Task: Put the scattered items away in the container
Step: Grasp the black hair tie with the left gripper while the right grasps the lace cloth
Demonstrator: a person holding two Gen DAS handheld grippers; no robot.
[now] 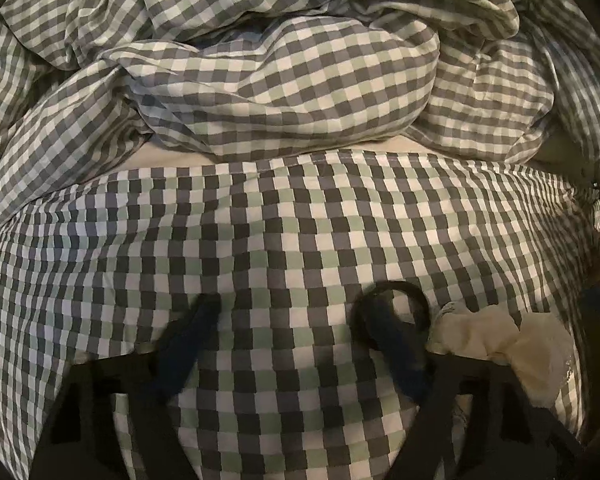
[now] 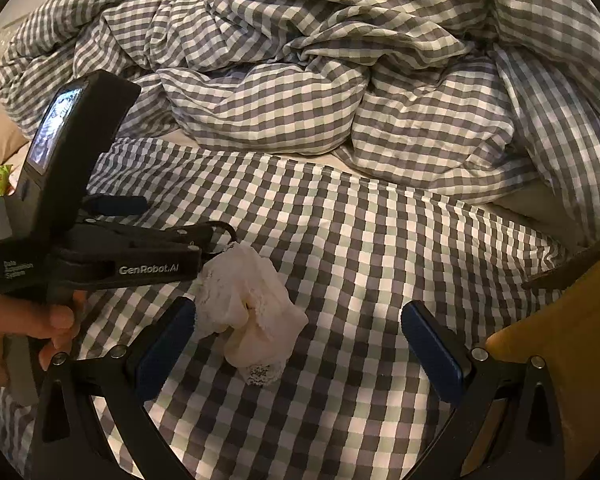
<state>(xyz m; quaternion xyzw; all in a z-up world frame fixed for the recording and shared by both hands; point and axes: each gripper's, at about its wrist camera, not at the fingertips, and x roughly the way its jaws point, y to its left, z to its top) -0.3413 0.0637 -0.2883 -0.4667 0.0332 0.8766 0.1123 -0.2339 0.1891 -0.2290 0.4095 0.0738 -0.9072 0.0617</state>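
The left tongs gape open above the checked bedsheet; one crumpled white lace cloth lies just right of them. The right tongs, also open, have it near their left finger.

My sheet was checked in grey, white and pale green, and the heaped duvet wore the same check. The lacy cloth was cream. My right gripper was black with blue pads. The basket was mustard yellow.
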